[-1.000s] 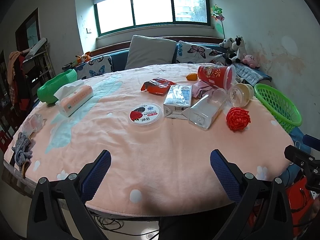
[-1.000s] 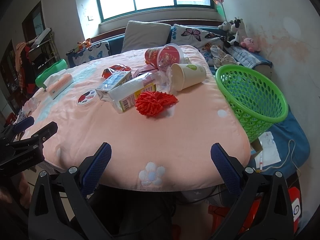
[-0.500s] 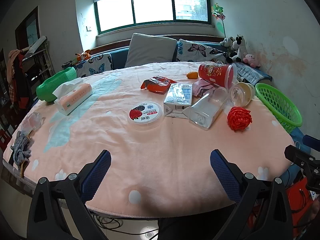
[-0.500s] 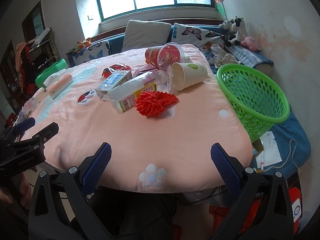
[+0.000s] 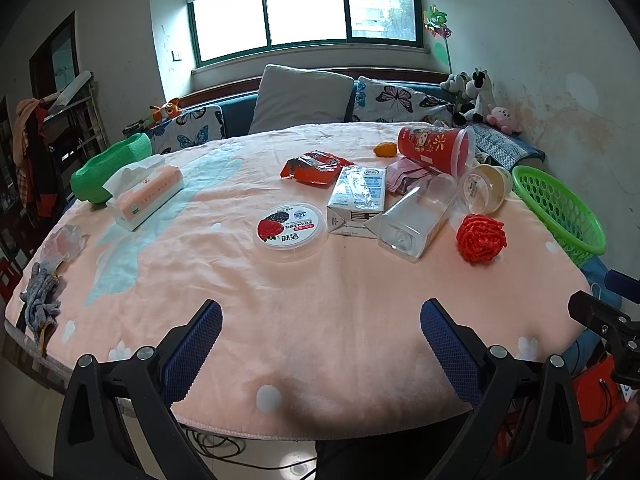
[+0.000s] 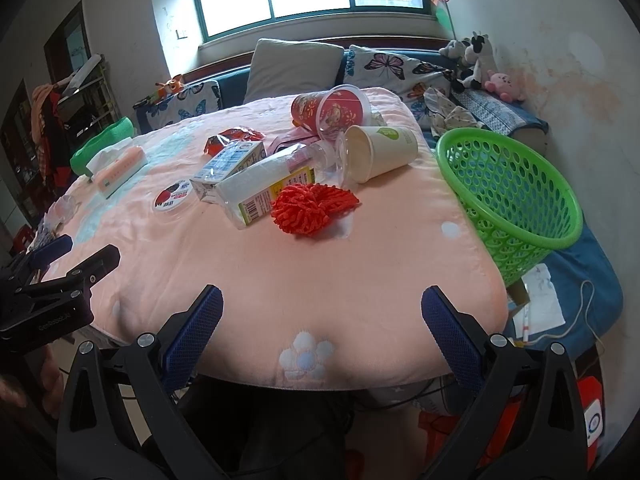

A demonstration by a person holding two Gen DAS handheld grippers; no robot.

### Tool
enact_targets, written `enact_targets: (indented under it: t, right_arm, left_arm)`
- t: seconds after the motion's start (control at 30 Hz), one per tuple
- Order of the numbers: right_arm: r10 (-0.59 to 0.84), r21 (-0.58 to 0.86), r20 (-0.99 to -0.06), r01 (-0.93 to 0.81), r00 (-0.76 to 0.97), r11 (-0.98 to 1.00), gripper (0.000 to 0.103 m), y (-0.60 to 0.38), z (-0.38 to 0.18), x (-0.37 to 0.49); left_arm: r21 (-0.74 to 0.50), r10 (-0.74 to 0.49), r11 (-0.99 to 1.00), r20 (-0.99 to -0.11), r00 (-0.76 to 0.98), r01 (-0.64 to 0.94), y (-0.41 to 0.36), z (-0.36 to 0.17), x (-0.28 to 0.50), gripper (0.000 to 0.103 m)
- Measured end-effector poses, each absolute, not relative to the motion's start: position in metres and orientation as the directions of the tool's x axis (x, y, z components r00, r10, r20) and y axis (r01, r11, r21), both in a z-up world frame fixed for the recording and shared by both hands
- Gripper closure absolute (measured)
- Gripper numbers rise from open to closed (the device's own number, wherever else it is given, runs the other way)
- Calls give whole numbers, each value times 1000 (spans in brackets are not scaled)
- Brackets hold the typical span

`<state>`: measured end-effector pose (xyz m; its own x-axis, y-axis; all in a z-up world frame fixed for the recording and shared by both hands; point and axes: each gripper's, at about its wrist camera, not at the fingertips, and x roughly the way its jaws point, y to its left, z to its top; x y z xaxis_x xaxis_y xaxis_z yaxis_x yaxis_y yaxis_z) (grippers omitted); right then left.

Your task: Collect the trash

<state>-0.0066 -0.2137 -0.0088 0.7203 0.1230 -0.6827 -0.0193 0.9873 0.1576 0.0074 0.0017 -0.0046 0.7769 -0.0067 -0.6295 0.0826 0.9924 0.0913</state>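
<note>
Trash lies on a pink-covered table [image 5: 320, 320]: a round yogurt lid [image 5: 289, 230], a milk carton [image 5: 357, 199], a clear plastic bottle [image 5: 416, 216], a red fluffy ball [image 5: 481, 238], a paper cup [image 5: 486, 188], a red plastic cup [image 5: 436, 148] and a red wrapper [image 5: 314, 169]. A green basket [image 6: 508, 196] stands at the table's right edge. My left gripper [image 5: 320, 344] is open and empty over the near table edge. My right gripper [image 6: 322, 328] is open and empty, short of the red ball [image 6: 314, 208].
A tissue box [image 5: 146, 194] and a green object [image 5: 108, 168] sit at the left. A grey rag [image 5: 42, 292] and crumpled plastic [image 5: 62, 242] lie at the left edge. An orange [image 5: 385, 149] lies behind the cups. Cushions and plush toys line the back.
Both grippers have edged slightly forward toward the table. Nothing on the table has moved.
</note>
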Motion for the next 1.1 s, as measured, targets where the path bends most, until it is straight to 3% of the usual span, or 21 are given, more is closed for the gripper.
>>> enact_targets:
  t: [1.1]
  right_arm:
    - [154,144,-681,-75,716,987,5,-228,-3,59]
  left_arm:
    - [96,3,992,-671,741,84,1,-10,65,7]
